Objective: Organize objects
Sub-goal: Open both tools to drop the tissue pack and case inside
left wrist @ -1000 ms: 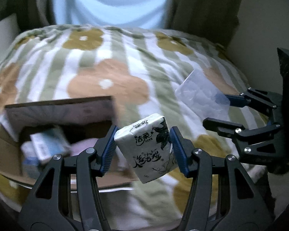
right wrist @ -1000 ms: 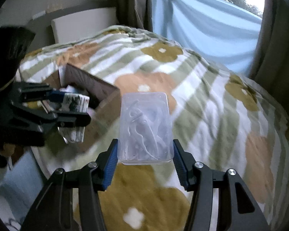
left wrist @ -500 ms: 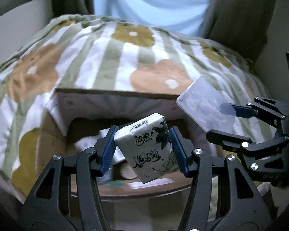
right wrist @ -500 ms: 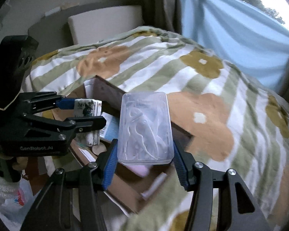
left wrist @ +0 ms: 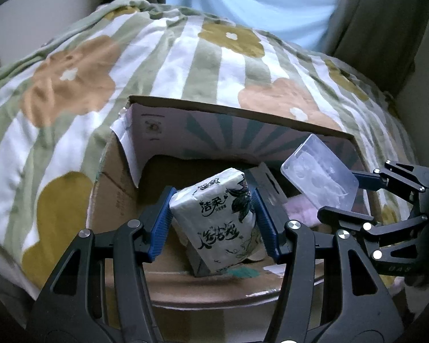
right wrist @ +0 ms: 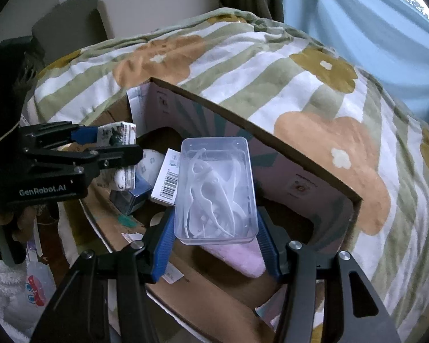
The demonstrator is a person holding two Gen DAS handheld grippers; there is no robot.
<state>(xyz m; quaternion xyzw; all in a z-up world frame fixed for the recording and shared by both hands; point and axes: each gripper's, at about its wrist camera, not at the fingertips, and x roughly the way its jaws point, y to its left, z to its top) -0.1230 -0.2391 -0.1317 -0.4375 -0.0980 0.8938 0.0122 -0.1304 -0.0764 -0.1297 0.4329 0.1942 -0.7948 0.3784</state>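
My left gripper [left wrist: 214, 223] is shut on a white tissue pack [left wrist: 217, 220] with black Chinese print, held over the open cardboard box [left wrist: 237, 111]. My right gripper [right wrist: 214, 228] is shut on a clear plastic case [right wrist: 214, 188] of white floss picks, also over the box [right wrist: 271, 134]. In the left wrist view the right gripper [left wrist: 346, 194] and the case [left wrist: 319, 177] show at the right. In the right wrist view the left gripper [right wrist: 105, 145] and the tissue pack [right wrist: 120, 134] show at the left.
The box sits on a bed with a green-striped flower blanket [left wrist: 71, 80]. Inside lie a pink cloth [right wrist: 240, 254], a white barcoded carton [right wrist: 168, 180] and a dark small box [right wrist: 128, 200]. Blue curtain [left wrist: 257, 0] behind; a plastic bag [right wrist: 37, 283] lower left.
Both grippers have moved from over the blanket to over the open box, still holding their objects. The box interior now fills the lower middle of both views.
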